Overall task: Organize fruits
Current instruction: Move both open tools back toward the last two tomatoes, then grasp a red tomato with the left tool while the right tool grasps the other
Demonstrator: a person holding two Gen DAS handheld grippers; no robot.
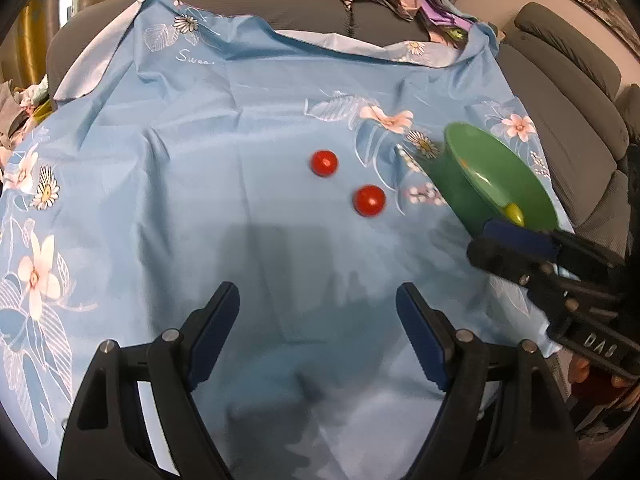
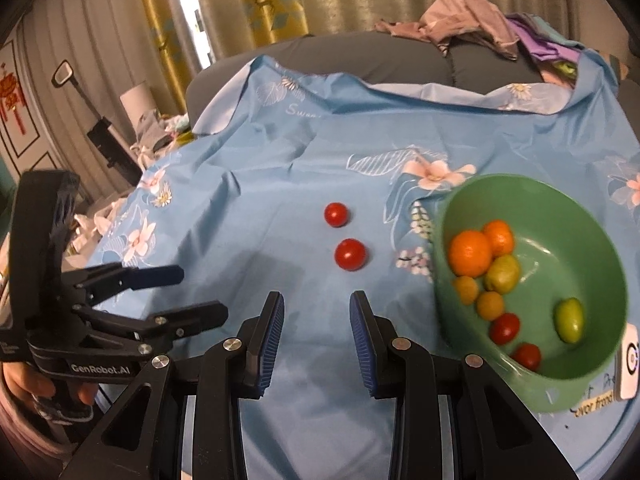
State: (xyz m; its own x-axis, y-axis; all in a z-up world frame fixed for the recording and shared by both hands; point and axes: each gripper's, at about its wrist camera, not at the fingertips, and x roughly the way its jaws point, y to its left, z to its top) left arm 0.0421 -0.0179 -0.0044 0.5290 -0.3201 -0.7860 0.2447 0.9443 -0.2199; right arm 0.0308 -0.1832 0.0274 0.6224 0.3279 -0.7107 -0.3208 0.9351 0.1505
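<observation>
Two red tomatoes lie on the blue floral cloth: a far one (image 1: pixel 324 163) (image 2: pixel 335 214) and a near one (image 1: pixel 369 200) (image 2: pixel 350 254). A green bowl (image 2: pixel 592 216) at the right holds several fruits: oranges (image 2: pixel 470 253), green fruits (image 2: pixel 568 320) and red tomatoes (image 2: pixel 505 328). In the left wrist view the bowl (image 1: pixel 460 184) looks tilted. My left gripper (image 1: pixel 318 320) (image 2: pixel 196 296) is open and empty, short of the tomatoes. My right gripper (image 2: pixel 317 316) is open and empty, just before the near tomato; in the left wrist view it (image 1: pixel 508 240) sits by the bowl.
The blue cloth (image 1: pixel 200 160) covers a grey sofa seat (image 2: pixel 400 60). Crumpled clothes (image 2: pixel 472 20) lie at the back right. Curtains (image 2: pixel 260 0) hang behind. Clutter (image 2: pixel 120 152) sits left of the cloth. A white tag (image 2: pixel 630 364) lies beside the bowl.
</observation>
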